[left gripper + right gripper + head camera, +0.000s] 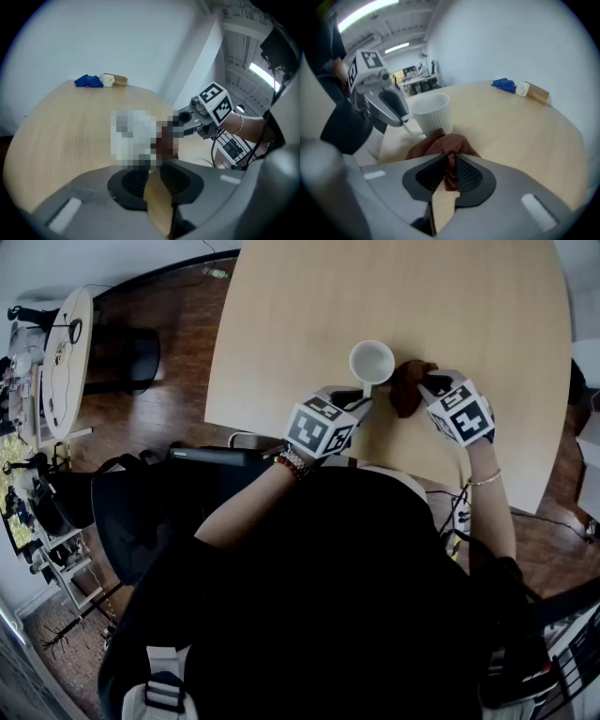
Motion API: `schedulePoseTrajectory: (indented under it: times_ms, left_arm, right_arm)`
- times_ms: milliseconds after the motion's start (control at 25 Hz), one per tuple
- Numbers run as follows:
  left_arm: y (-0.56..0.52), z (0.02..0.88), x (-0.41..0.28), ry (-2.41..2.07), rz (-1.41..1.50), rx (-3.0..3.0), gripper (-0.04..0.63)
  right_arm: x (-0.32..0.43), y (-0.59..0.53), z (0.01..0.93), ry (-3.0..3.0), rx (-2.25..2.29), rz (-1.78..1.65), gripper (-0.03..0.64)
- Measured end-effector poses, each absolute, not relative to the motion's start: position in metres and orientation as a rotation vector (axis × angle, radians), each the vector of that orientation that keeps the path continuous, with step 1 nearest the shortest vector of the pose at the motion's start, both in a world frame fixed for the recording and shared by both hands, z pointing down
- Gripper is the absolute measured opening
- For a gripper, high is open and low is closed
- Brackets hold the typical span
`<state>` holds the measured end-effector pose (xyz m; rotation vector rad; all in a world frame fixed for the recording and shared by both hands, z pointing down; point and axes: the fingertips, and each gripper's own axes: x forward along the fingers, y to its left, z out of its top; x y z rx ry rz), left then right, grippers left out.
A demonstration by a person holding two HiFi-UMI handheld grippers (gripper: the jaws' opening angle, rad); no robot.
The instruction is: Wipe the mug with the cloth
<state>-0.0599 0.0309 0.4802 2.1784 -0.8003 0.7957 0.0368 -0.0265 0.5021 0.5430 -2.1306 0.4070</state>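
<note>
Right gripper (449, 158) clamps the brown cloth (440, 144), which we see bunched against the white mug (433, 111) standing upright on the desk (450, 296). Only the right gripper view shows us its ribbed wall and the handle, on which our left gripper (401, 119) is closed; the head view gives just the round rim.

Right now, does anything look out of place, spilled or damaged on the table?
Nothing stands out. The mug stands upright on the table, no spill shows, and the cloth, pinched in the right gripper, sits bunched beside it.
</note>
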Motion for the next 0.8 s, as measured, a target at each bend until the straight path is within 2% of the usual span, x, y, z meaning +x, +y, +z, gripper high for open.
schedulePoseTrajectory:
  times_ms: [200, 400, 800]
  left_arm:
    - [0.027, 0.476, -0.05, -0.742, 0.766, 2.165, 0.081]
    - [0.029, 0.472, -0.035, -0.668, 0.79, 2.189, 0.088]
    - [0.033, 0.473, -0.031, -0.571, 0.892, 2.249, 0.091]
  right_arm:
    - [0.047, -0.009, 0.44, -2.303, 0.672, 0.544, 0.058]
    - [0.039, 0.009, 0.396, -2.32, 0.783, 0.441, 0.058]
    - [-0.013, 0.01, 0.44, -2.247, 0.627, 0.262, 0.058]
